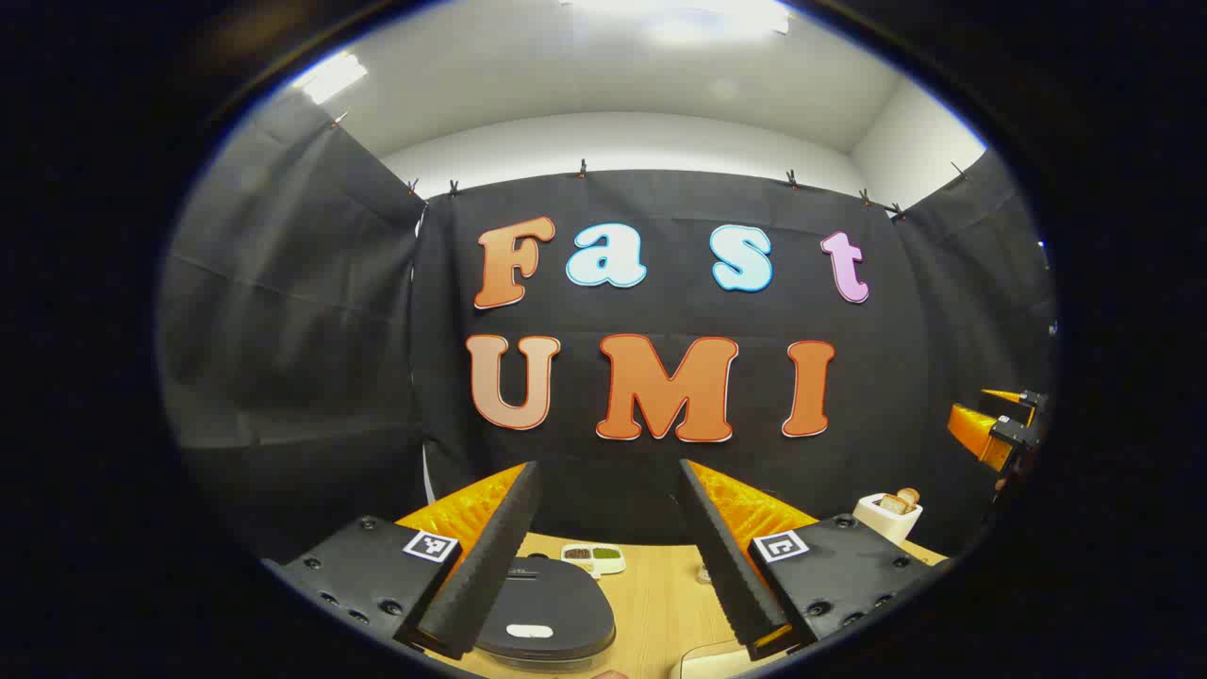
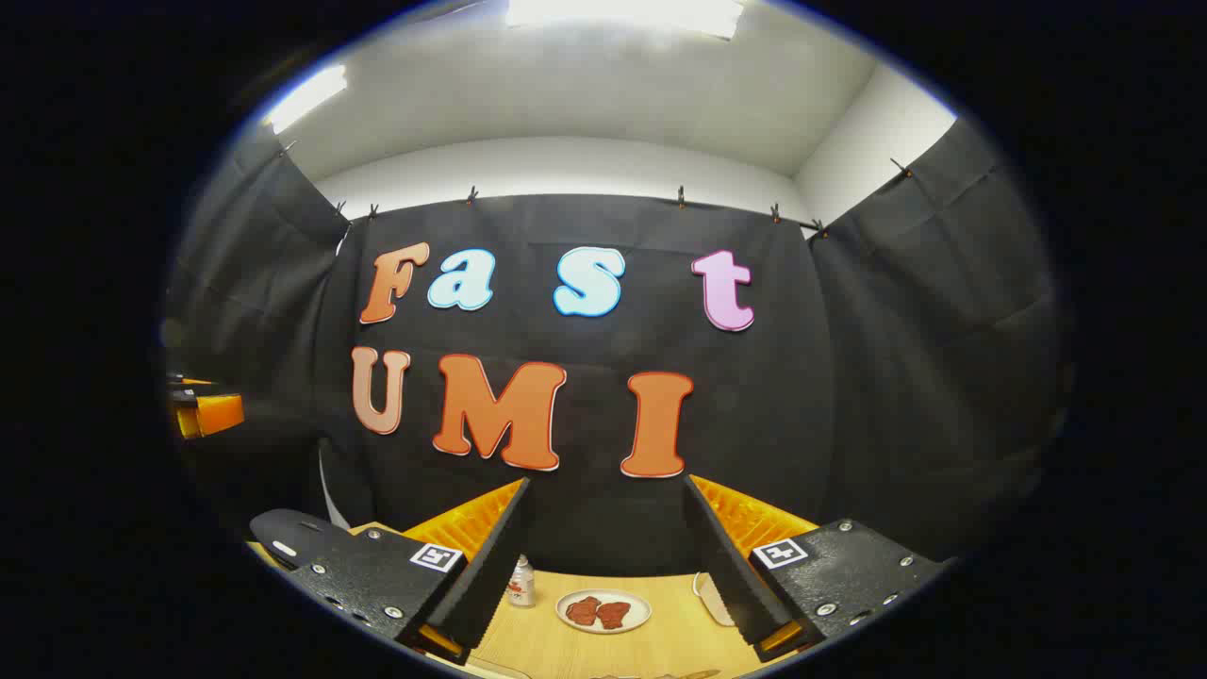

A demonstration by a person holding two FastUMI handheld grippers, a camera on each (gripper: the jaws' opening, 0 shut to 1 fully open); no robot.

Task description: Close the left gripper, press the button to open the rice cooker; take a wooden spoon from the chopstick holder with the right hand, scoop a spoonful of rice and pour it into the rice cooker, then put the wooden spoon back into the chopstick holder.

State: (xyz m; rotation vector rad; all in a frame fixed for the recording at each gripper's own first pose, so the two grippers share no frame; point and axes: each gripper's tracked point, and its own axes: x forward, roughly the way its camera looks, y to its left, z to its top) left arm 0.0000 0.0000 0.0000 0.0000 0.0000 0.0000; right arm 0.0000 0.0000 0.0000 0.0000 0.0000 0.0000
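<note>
Black cloth walls back a wooden table [image 1: 660, 604]. Nothing looks begun: the rice cooker [image 1: 545, 613] sits lid-down between the wide-spread fingers of the left gripper [image 1: 603, 556], unpressed. The right gripper [image 2: 603, 566] is spread wide, empty, above a plate [image 2: 603, 611].

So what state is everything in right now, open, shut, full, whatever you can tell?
Rice cooker: lid down, shut.
Left tool: open, holding nothing.
Right tool: open, holding nothing.
Divided dish: dark and green fillings in its compartments.
Plate: carries reddish-brown pieces.
Small bottle: upright on the table.
White holder: upright, with things standing in it.
</note>
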